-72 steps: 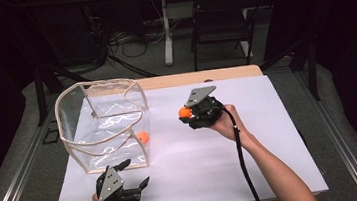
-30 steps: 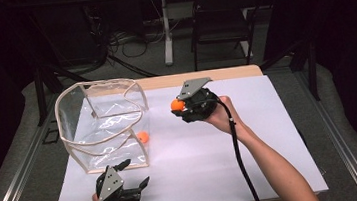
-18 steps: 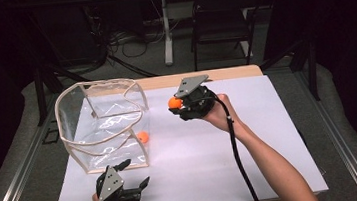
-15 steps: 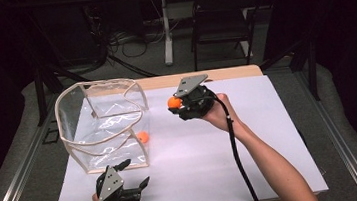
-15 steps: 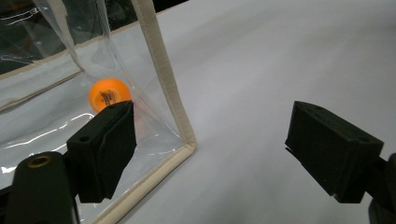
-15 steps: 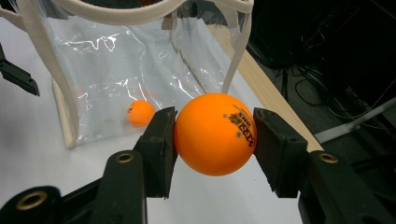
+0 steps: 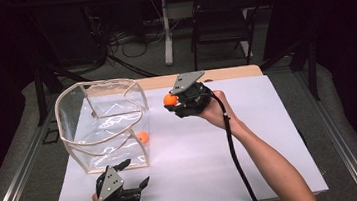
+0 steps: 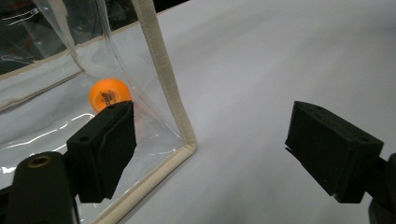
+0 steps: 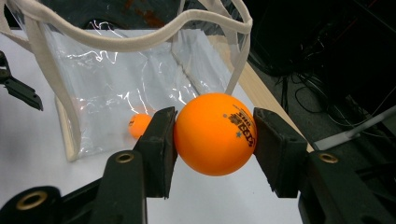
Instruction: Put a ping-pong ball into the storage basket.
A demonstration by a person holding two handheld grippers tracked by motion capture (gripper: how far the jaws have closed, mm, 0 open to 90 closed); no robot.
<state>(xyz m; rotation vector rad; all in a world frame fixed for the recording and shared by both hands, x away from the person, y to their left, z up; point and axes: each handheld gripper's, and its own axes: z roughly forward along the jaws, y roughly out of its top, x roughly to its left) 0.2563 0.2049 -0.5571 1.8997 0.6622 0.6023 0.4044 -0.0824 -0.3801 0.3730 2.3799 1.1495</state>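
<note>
My right gripper (image 7: 171, 101) (image 9: 215, 135) is shut on an orange ping-pong ball (image 7: 169, 99) (image 9: 215, 134), held above the white table to the right of a clear plastic bag with cream trim (image 7: 102, 123) (image 9: 116, 42). A second orange ball (image 7: 142, 137) (image 8: 109, 93) (image 9: 139, 125) lies inside the bag at its near right corner. My left gripper (image 7: 134, 178) (image 8: 210, 149) rests open near the table's front edge, just in front of that corner of the clear bag (image 8: 163, 88), with nothing between its jaws.
A white sheet (image 7: 270, 136) covers the table, with bare room right of the bag. The table's wooden far edge (image 7: 229, 73) shows behind the held ball. A chair (image 7: 221, 25) and cables stand on the floor beyond.
My right gripper has carried the orange ball left and slightly upward, toward the bag. The left gripper has stayed where it was.
</note>
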